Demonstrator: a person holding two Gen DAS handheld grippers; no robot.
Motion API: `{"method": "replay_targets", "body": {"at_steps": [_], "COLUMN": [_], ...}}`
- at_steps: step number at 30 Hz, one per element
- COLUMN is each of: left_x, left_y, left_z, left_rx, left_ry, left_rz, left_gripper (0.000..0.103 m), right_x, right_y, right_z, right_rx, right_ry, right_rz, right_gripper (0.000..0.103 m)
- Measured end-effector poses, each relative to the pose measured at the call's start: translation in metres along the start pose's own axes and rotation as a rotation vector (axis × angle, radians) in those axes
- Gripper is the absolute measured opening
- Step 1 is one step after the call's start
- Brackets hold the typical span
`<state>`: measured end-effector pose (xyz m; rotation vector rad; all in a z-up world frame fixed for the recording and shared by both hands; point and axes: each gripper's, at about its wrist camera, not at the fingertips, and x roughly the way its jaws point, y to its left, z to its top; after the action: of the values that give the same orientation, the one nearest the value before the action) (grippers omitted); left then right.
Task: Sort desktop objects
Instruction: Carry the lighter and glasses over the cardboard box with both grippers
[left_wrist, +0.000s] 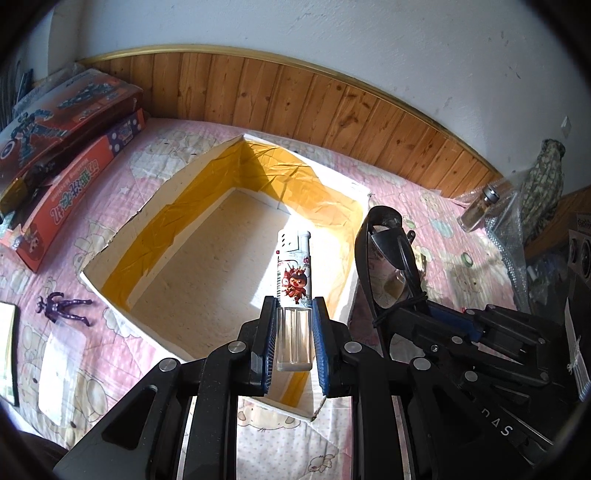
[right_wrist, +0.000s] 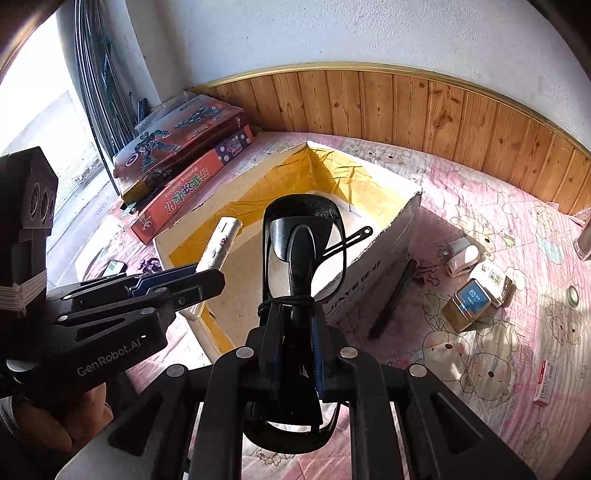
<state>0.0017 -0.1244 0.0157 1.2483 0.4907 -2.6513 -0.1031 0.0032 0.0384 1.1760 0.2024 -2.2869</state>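
My left gripper (left_wrist: 294, 306) is shut on a white lighter (left_wrist: 293, 273) with a red cartoon figure and a clear base. It holds the lighter upright over the open cardboard box (left_wrist: 122, 236), which is lined with yellow tape. My right gripper (right_wrist: 295, 314) is shut on folded black sunglasses (right_wrist: 303, 236), which hang over the box's near right wall (right_wrist: 376, 266). Each view shows the other hand: the sunglasses (left_wrist: 384, 236) beside the box's right side, and the left gripper (right_wrist: 199, 273) with the lighter (right_wrist: 221, 243) at the left.
The box sits on a pink quilted cover. Two toy boxes (left_wrist: 62, 110) lie at the back left, with a purple figure (left_wrist: 61, 306) and a clear bag (left_wrist: 62, 369) nearer. On the right are a glass bottle (left_wrist: 476, 210), a gold tin (right_wrist: 469, 306), a white gadget (right_wrist: 461, 254) and a black pen (right_wrist: 391, 302).
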Motion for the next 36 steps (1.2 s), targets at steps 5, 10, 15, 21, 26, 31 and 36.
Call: {"method": "replay_targets", "body": {"at_steps": [5, 10, 15, 21, 26, 31, 36], "left_x": [0.006, 0.012, 0.02, 0.031, 0.041, 0.052, 0.064], "left_y": [0.004, 0.008, 0.013, 0.02, 0.023, 0.024, 0.022], "left_z": [0.013, 0.021, 0.029, 0.04, 0.048, 0.055, 0.062], "left_rx": [-0.006, -0.016, -0.036, -0.047, -0.059, -0.056, -0.044], "left_ry": [0.0, 0.006, 0.018, 0.027, 0.042, 0.052, 0.066], "left_rz": [0.004, 0.003, -0.001, 0.014, 0.015, 0.032, 0.072], "left_gripper": [0.019, 0.019, 0.019, 0.019, 0.019, 0.019, 0.019], "right_x": [0.008, 0.015, 0.021, 0.032, 0.043, 0.054, 0.067], "right_y": [0.002, 0.003, 0.002, 0.0, -0.001, -0.003, -0.008], "right_z": [0.013, 0.026, 0.038, 0.055, 0.066, 0.073, 0.079], "right_rx": [-0.013, -0.025, -0.027, -0.033, -0.044, -0.05, -0.045], "right_ry": [0.003, 0.004, 0.004, 0.009, 0.016, 0.024, 0.039], "right_rz": [-0.013, -0.023, -0.031, -0.039, -0.046, -0.056, -0.065], "right_gripper": [0.015, 0.015, 0.015, 0.015, 0.015, 0.015, 0.015]}}
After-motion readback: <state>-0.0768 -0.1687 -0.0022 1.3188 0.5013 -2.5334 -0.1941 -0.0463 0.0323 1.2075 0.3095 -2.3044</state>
